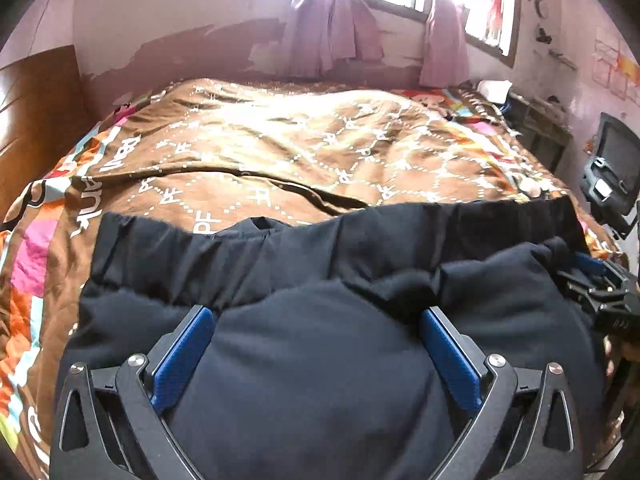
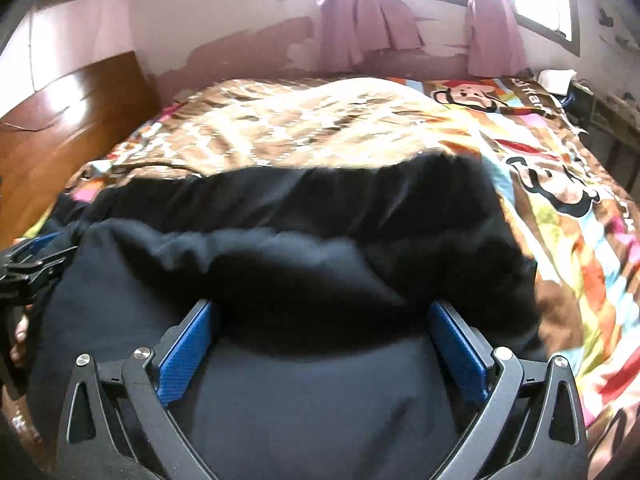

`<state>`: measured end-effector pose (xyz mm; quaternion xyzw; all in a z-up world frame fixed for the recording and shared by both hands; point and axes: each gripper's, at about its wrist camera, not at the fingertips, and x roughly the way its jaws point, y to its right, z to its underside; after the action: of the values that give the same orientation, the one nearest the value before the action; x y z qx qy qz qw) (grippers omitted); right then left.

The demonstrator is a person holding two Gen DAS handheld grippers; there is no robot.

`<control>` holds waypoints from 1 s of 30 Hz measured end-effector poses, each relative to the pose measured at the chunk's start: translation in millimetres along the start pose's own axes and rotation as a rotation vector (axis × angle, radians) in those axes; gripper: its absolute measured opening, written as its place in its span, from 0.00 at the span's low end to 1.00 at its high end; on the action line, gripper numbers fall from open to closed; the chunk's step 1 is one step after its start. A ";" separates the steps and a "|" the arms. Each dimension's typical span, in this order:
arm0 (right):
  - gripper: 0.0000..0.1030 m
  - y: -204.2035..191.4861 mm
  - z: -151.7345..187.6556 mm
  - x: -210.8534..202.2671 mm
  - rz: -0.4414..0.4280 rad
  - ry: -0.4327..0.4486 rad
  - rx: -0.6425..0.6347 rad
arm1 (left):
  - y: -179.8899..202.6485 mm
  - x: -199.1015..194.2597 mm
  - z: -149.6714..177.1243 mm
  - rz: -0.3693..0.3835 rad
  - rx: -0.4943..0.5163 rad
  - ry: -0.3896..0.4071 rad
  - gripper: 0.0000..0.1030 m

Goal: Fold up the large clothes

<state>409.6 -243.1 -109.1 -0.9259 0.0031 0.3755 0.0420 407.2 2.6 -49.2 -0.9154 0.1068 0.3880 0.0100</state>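
Note:
A large dark navy garment [image 1: 320,352] lies on the bed, its near part folded over itself; it also fills the right wrist view [image 2: 300,264]. My left gripper [image 1: 318,312] is wide open, its blue pads [image 1: 184,356] resting on the cloth with fabric bulging between them. My right gripper [image 2: 324,308] is also wide open over the garment, its blue pads [image 2: 188,356] spread apart. The right gripper shows at the right edge of the left wrist view [image 1: 600,284]; the left gripper shows at the left edge of the right wrist view [image 2: 28,264].
The bed is covered by a brown patterned quilt [image 1: 300,140] over a colourful cartoon sheet [image 2: 560,184]. A wooden headboard [image 2: 60,128] stands left. Purple curtains [image 1: 332,28] hang at the window. A black office chair [image 1: 612,168] and a cluttered desk [image 1: 540,120] stand right.

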 end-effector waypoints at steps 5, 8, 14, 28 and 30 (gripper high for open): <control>0.99 9.5 -2.1 25.2 -0.089 -0.012 0.058 | -4.6 21.5 -6.8 0.033 -0.010 -0.029 1.00; 0.99 3.7 3.9 34.9 -0.082 -0.004 0.053 | -11.2 28.5 -8.9 0.075 -0.042 -0.028 1.00; 1.00 11.1 -3.8 59.0 -0.150 -0.028 0.084 | -20.3 38.7 -11.6 0.116 -0.093 0.004 1.00; 1.00 8.0 0.7 69.5 -0.161 0.011 0.106 | -26.2 46.6 -8.1 0.155 -0.134 0.033 1.00; 1.00 8.1 0.7 69.9 -0.161 0.012 0.106 | -27.1 46.7 -8.4 0.155 -0.134 0.032 1.00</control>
<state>459.0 -249.4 -158.9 -0.9218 -0.0511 0.3648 0.1210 450.2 19.5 -78.3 -0.9091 0.1510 0.3793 -0.0831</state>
